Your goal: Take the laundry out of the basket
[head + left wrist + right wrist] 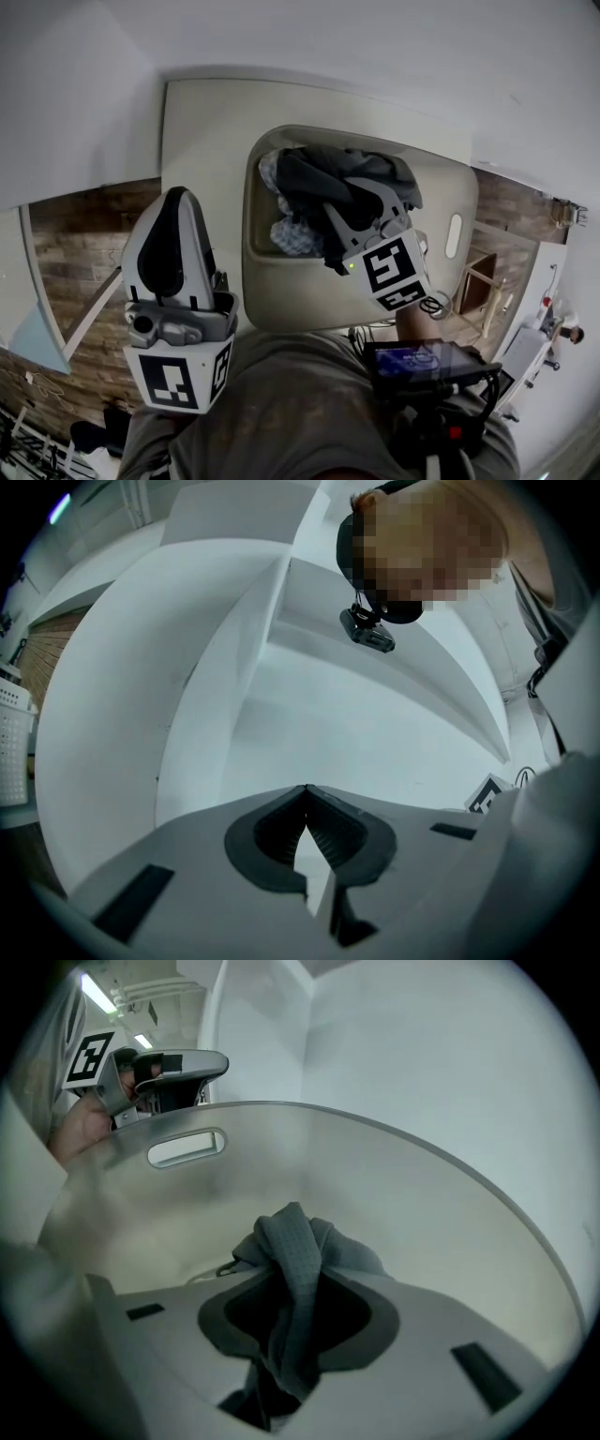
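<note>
Two grippers to log. Tagging the right gripper [339,214] as reaching down into the cream laundry basket [281,305], jaws narrowed and pinching a fold of the grey garment [298,1260]. Confirming in the right gripper view: cloth bunching up between the pads and hanging down behind them. Seeing the rest of that grey garment heaping in the far part of the basket in the head view. Spotting a blue-white checked cloth [292,234] lying under and just beside it, near the basket's left wall; not managing to tell whether any tool is touching it. Tagging the left gripper [176,202] as hanging outside the basket, off its left side, well apart from the laundry. Reading its jaws in the left gripper view as meeting at the tips, gripping nothing, and pointing up toward the head-mounted camera [367,630], with white walls behind. Noting the basket sitting on a white tabletop [202,131], with an oval handle slot [454,235] showing on its right end. Catching, in the right gripper view, a hand [80,1129] beyond the basket rim, holding the left gripper. Marking the laundry as still inside the basket, with none lying on the tabletop.
</note>
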